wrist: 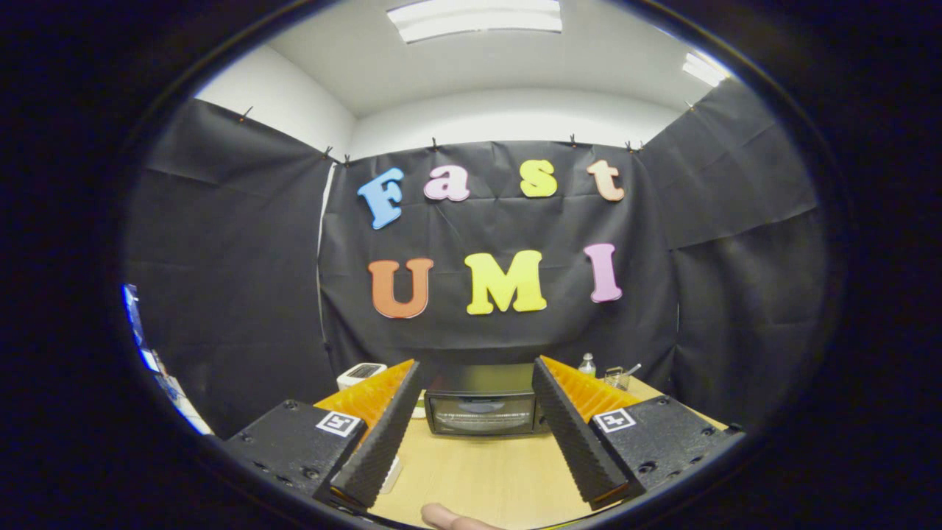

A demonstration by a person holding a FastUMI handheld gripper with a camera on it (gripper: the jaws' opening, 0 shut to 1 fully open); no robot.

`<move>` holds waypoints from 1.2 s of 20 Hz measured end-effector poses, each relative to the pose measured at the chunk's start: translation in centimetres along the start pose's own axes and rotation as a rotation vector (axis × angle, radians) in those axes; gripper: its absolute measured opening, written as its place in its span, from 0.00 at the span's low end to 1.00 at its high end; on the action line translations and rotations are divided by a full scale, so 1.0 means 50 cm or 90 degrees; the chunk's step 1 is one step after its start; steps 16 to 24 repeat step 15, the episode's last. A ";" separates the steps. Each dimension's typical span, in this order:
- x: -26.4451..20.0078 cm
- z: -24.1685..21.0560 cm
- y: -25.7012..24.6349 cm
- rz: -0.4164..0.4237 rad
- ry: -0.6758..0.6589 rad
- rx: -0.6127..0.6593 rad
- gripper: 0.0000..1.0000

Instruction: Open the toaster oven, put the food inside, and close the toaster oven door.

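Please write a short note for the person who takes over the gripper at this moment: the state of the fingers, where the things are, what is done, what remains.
Gripper: fingers wide open, holding nothing, above the table.
Toaster oven: at the far side of the table, beyond the fingers, seen in the gap between them; its door looks closed.
Food: a small pale thing lies on the table near the fingers; I cannot tell if it is the food.
Behind the oven's right side: a bottle and a glass.
Done: nothing yet.
Left: open the door, put the food in, close the door.
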State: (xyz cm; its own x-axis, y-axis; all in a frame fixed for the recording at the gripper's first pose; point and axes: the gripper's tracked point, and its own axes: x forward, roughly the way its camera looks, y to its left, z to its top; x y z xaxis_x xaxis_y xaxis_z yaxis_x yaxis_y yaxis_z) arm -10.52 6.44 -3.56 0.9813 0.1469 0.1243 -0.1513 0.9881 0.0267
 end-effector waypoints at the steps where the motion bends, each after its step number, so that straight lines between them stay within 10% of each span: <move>1: -0.004 -0.005 0.006 0.003 0.007 0.005 0.99; 24: -0.056 -0.021 -0.002 0.024 -0.013 0.004 1.00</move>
